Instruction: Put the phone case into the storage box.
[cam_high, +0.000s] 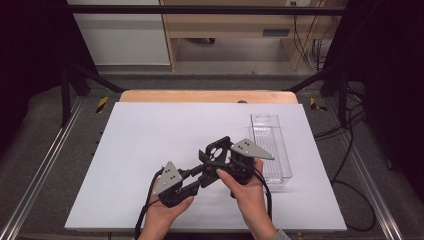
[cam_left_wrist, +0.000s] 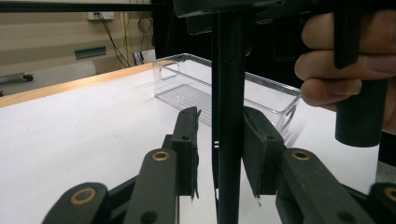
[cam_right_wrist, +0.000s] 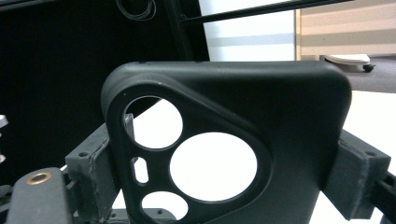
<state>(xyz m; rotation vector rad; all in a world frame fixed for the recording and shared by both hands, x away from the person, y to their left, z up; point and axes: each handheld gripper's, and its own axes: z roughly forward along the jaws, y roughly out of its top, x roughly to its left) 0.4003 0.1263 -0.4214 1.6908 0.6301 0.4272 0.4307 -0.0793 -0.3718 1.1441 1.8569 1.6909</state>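
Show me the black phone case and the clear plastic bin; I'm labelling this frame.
black phone case (cam_right_wrist: 299, 121): right gripper view, on its plain back panel.
clear plastic bin (cam_high: 270, 145): high view, on its ribbed floor.

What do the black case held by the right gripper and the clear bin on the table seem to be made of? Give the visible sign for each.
Black case: probably moulded plastic, matt finish; rounded corners, smooth cut-out holes, soft dull sheen. It might also be rubbery; the look leaves that open.
Clear bin: likely rigid clear plastic such as acrylic, glossy; you see the table through its walls, with bright highlights on the rim.
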